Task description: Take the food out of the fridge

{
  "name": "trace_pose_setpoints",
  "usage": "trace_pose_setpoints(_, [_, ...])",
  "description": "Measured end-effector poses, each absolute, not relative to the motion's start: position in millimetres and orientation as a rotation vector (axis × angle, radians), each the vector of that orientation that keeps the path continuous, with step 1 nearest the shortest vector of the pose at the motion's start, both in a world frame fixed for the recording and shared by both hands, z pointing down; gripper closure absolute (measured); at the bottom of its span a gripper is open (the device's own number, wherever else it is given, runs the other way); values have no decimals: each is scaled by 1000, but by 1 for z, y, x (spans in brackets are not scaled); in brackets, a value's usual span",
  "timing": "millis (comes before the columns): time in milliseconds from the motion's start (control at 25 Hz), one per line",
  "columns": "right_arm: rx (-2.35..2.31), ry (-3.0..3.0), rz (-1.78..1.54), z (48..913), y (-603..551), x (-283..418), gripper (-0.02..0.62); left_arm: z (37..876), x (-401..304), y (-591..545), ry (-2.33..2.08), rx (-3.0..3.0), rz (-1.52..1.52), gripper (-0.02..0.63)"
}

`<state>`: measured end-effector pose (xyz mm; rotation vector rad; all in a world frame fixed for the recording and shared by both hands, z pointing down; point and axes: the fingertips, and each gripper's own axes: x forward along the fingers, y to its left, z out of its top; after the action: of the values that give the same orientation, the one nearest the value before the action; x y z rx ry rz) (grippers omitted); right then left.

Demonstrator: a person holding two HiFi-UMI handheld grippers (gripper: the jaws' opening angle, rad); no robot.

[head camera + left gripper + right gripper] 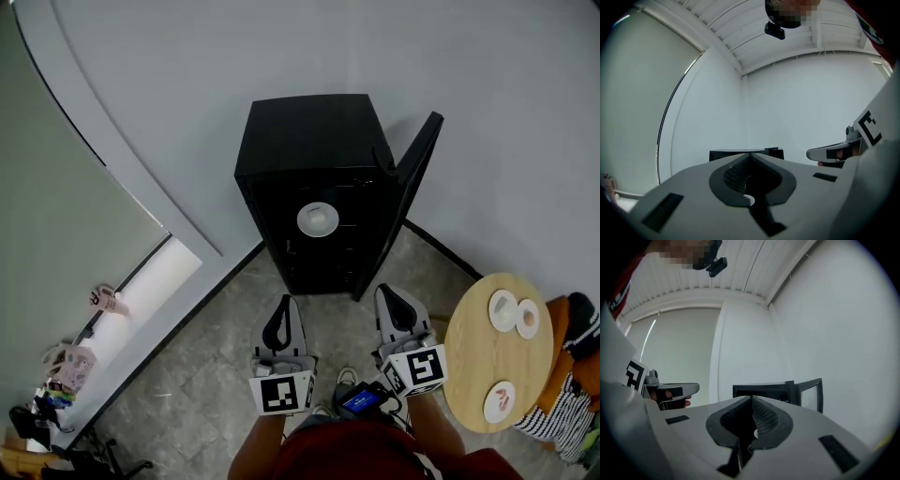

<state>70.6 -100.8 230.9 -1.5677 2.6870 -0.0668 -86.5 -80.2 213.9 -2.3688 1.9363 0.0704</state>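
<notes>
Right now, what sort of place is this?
Probably a staged test room, not a kitchen: a small black fridge stands open against a bare white wall, near a round wooden table with small white plates.

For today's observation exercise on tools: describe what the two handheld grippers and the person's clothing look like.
Both the left gripper and the right gripper have pale grey, tapering shells with black, textured inner pads. Each carries a white cube printed with black square markers. The person wears a red top.
</notes>
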Motion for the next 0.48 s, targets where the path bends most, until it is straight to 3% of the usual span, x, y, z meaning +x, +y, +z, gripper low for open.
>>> trace_pose_setpoints(480, [-1552,2713,-26,228,-148,75,572,213,-78,-130,1950,-2354,84,592])
